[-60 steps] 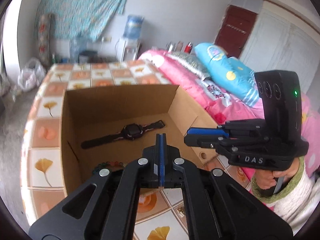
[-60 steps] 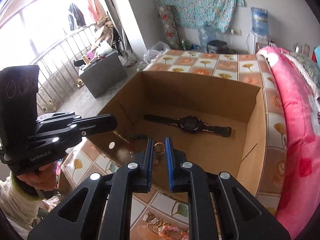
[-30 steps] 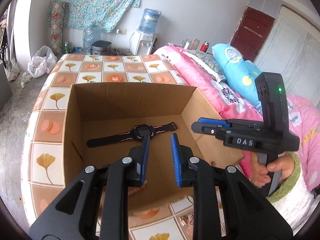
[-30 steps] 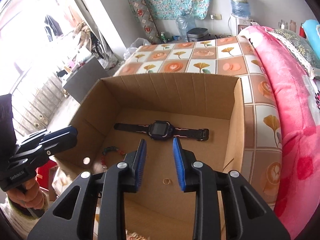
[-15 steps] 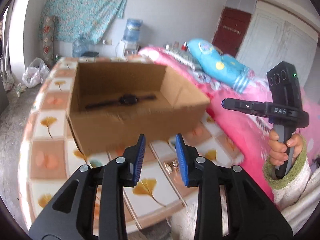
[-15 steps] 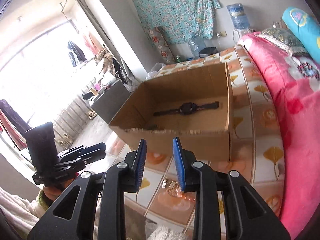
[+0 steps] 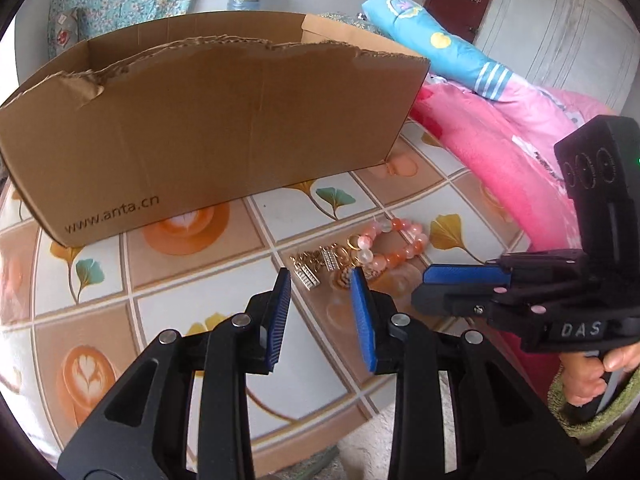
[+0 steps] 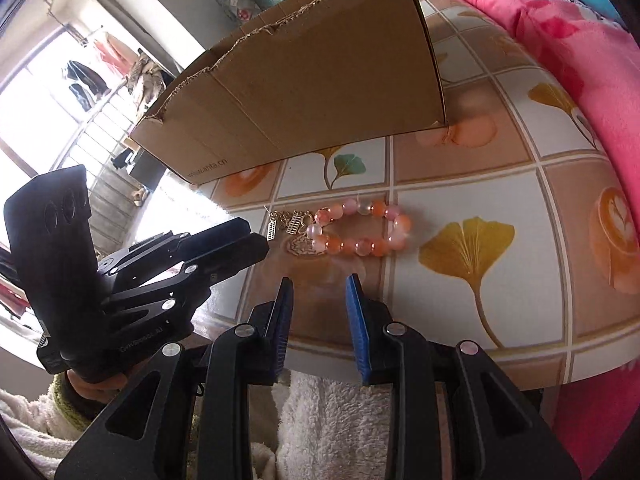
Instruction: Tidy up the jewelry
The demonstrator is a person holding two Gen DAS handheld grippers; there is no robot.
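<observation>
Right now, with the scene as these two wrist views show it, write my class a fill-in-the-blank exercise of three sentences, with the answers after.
1. The bead bracelet lies on the tiled tabletop, ____ the cardboard box.
2. The gold chain pieces lie at the end of the bracelet nearer the ____ gripper.
3. Between the jaws of the right gripper there is ____.

Missing words: outside; left; nothing

Black left gripper (image 7: 320, 280) and right gripper (image 8: 319, 285), blue ribbed pads, silver screws, white fleece sleeve (image 8: 24, 420), green cuff.
</observation>
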